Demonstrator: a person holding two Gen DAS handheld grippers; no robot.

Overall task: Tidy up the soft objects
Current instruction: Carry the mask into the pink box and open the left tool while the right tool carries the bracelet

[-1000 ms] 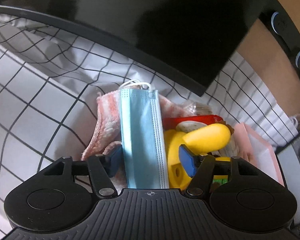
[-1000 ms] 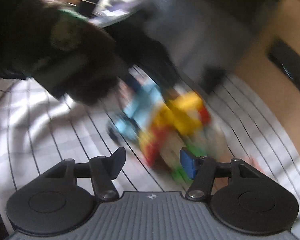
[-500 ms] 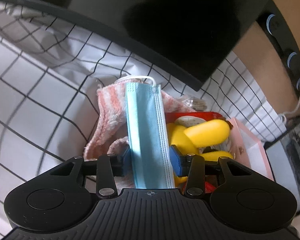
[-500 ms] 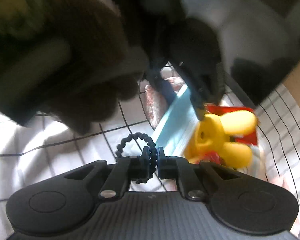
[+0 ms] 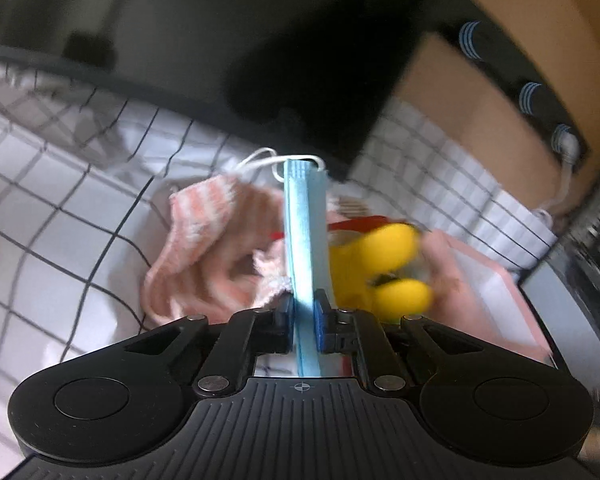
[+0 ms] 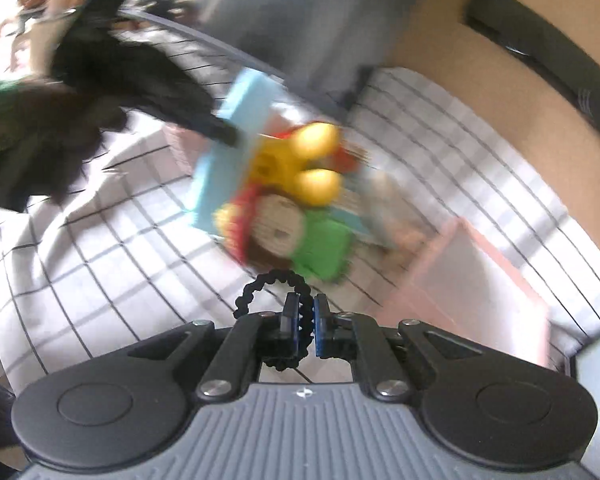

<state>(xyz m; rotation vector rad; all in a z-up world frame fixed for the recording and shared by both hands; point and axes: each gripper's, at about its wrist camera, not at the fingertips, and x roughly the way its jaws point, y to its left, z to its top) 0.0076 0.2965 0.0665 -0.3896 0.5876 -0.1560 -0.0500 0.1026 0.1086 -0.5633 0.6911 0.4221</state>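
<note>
We pinch the blue face mask (image 5: 304,240) in our left gripper (image 5: 304,318) and the black hair tie (image 6: 274,292) in our right gripper (image 6: 306,322); beyond the fingers, the striped cloth (image 5: 204,248) and yellow toy (image 5: 388,268) remain unsorted.

two downward close views, shared pile (image 5: 376,264)

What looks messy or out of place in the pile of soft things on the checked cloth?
Nothing looks spilled or damaged. The pink striped cloth lies crumpled, not folded, beside the yellow toy. The blue face mask is squeezed on edge in the left gripper. The right gripper pinches a black hair tie.
</note>
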